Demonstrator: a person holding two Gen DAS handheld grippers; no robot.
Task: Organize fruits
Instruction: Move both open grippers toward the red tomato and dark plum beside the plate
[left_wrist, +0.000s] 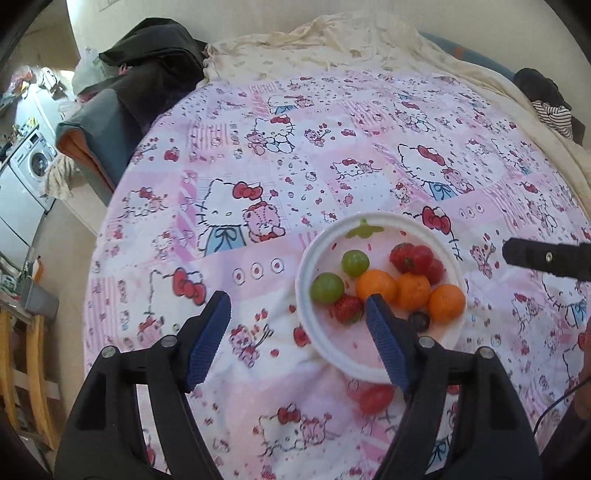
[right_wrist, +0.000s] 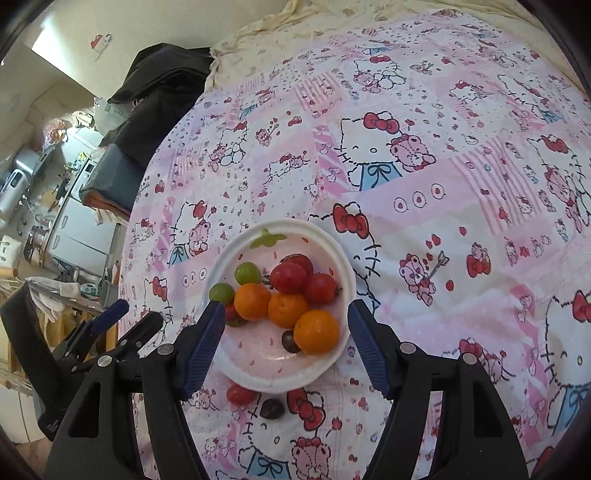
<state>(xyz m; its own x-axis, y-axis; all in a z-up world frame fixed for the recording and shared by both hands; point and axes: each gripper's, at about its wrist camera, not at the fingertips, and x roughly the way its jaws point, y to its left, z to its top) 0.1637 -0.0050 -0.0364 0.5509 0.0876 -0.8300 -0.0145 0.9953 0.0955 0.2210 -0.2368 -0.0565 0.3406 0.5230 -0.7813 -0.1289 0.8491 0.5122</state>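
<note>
Both grippers stand wide apart and carry nothing. The left gripper (left_wrist: 299, 306) hovers low centre in its view, its right finger overlapping the near-left rim of the white plate (left_wrist: 314, 332). The right gripper (right_wrist: 286, 317) frames the same plate (right_wrist: 343, 258) between its two blue pads.

Step in hand, as judged: collecting the loose fruit that lies off the plate. A small red tomato (right_wrist: 241, 393) and a dark grape (right_wrist: 272, 408) rest on the patterned bedcover (right_wrist: 443, 184), just below the plate's near rim, low centre in the right wrist view. To do this well, a gripper should come down straddling one piece only, close gently since both look soft and prone to roll on cloth, and lift clear of the rim before release.

Plate contents: three oranges (right_wrist: 288, 309) touching in a row, two green grapes (right_wrist: 247, 272), red tomatoes (right_wrist: 289, 277) behind the oranges, a strawberry (left_wrist: 348, 308) at the left, one dark grape (right_wrist: 289, 341) beside the nearest orange
</note>
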